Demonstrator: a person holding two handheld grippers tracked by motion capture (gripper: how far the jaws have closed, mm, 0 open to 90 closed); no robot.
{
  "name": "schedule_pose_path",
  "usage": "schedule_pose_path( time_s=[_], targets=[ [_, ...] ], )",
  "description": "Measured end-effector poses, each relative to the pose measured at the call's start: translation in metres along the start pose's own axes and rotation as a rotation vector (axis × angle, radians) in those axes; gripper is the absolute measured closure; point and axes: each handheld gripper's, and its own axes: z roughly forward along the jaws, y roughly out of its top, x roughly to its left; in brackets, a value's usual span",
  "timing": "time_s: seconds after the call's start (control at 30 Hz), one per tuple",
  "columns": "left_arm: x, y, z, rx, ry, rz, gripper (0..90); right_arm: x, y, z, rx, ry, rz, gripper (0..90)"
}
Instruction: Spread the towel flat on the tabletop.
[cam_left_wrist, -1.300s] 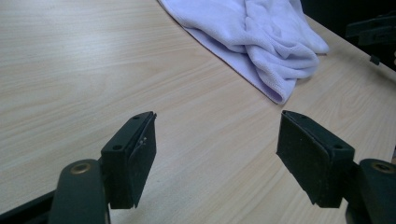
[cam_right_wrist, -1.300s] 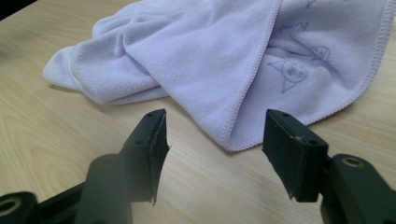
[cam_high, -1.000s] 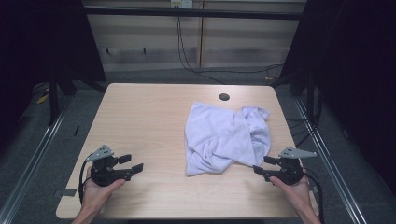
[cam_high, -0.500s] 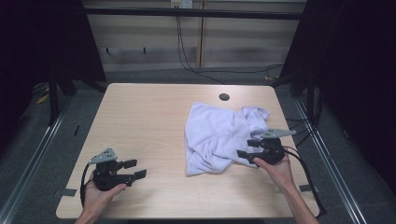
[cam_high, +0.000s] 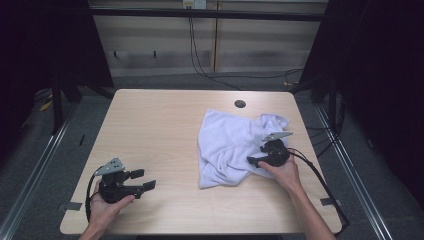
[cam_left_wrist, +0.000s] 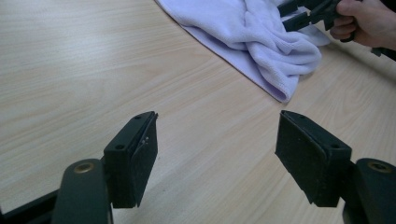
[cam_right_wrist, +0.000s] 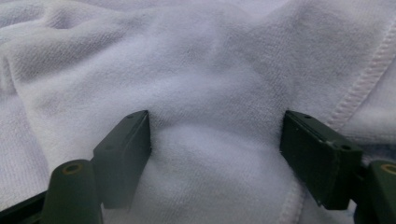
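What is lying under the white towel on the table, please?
The white towel lies crumpled directly on the wooden table. Its folds cover whatever might be beneath, so nothing else can be confirmed. The right gripper presses into it, jaws open.

A light wooden tabletop (cam_high: 150, 130) has a small dark round hole (cam_high: 240, 104) near its far edge. Beyond it, black cables (cam_high: 200, 55) hang down a pale panelled wall (cam_high: 150, 45) (dark curtains flank both sides).
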Motion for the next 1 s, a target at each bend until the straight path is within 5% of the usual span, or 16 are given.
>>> schedule_pose_path(
  time_s=[0.17, 0.2, 0.27, 0.43, 0.63, 1.0],
  targets=[
    [0.001, 0.001, 0.002, 0.005, 0.002, -0.007, 29.7, 0.003, -0.001, -0.003, 0.001, 0.038, 0.003, 54.4],
    [0.001, 0.001, 0.002, 0.005, 0.002, -0.007, 29.8, 0.003, -0.001, -0.003, 0.001, 0.038, 0.003, 54.4],
    [0.001, 0.002, 0.004, 0.008, 0.001, -0.004, 29.9, 0.009, -0.002, -0.004, -0.012, 0.073, 0.012, 70.2],
    [-0.001, 0.002, 0.005, 0.01, 0.0, -0.002, 30.1, 0.018, -0.006, -0.005, -0.023, 0.074, -0.003, 73.1],
    [-0.005, 0.004, 0.005, 0.005, -0.023, 0.007, 35.3, 0.047, -0.015, -0.01, -0.024, 0.141, -0.03, 73.8],
    [-0.034, 0.022, 0.044, 0.052, -0.16, 0.104, 56.7, 0.123, -0.018, -0.005, -0.007, 0.302, -0.166, 68.3]
  ],
)
